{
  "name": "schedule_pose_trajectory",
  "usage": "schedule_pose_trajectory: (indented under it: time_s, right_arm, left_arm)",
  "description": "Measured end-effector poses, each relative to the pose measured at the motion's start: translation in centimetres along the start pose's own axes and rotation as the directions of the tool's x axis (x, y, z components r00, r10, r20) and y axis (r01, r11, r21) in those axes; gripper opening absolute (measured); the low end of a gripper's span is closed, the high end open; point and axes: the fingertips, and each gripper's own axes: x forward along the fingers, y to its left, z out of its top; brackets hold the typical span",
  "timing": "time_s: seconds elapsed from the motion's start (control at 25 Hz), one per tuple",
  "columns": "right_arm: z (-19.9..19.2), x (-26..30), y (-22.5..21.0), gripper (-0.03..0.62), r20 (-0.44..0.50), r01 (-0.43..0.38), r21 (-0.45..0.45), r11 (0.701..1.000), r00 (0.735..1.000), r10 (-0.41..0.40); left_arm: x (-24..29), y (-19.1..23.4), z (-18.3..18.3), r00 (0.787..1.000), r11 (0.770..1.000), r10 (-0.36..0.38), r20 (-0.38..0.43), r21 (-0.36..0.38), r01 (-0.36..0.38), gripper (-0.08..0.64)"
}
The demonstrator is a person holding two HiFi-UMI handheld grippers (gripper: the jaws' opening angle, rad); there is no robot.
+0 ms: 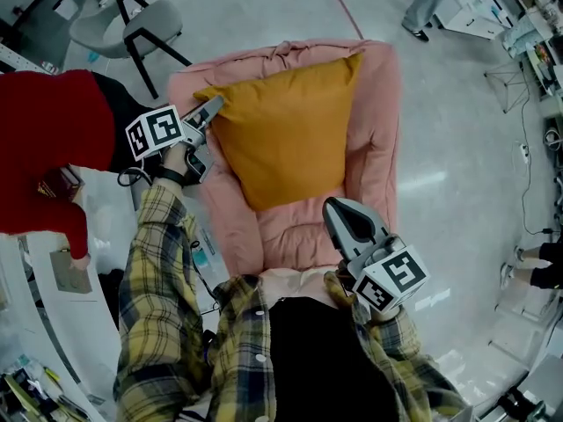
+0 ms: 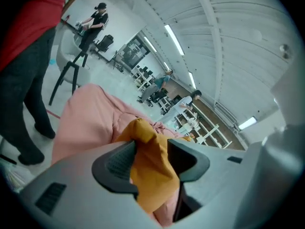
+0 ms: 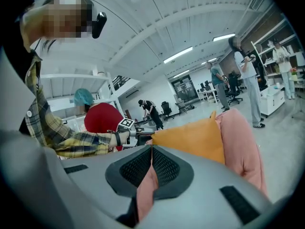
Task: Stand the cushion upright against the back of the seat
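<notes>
The orange cushion (image 1: 286, 130) is leaning against the back of the pink seat (image 1: 376, 139). It is turned a little, so that one corner is pointing down to the seat pad and another is reaching the top edge of the back. The left gripper (image 1: 215, 105) is hovering at the cushion's left corner. Its jaws are standing apart, and the orange corner is lying between them without being pressed. The right gripper (image 1: 337, 211) is sitting low at the front of the seat, and its jaws are closing together on a thin fold of the pink seat fabric. A person in a red top (image 1: 44, 139) is standing just beside the seat on its left side, and a grey chair (image 1: 132, 29) is standing behind on the floor.
</notes>
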Motion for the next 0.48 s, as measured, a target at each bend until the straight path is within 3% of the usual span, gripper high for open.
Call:
schedule_pose_trajectory:
  time_s: [0.2, 0.48]
  right_arm:
    - [-0.2, -1.7, 0.3, 0.020, 0.021, -0.008, -0.006, 1.000, 1.000, 0.008]
    - [-0.1, -5.6, 1.7, 0.020, 0.052, -0.037, -0.032, 0.999, 0.998, 0.038]
  left_arm:
    - [-2.5, -2.3, 0.2, 0.998, 0.992, 0.028, 0.059, 0.121, -0.035, 0.212]
    - [-7.4, -10.1, -2.4, 0.989, 0.972, -0.056, 0.135, 0.232, 0.023, 0.212]
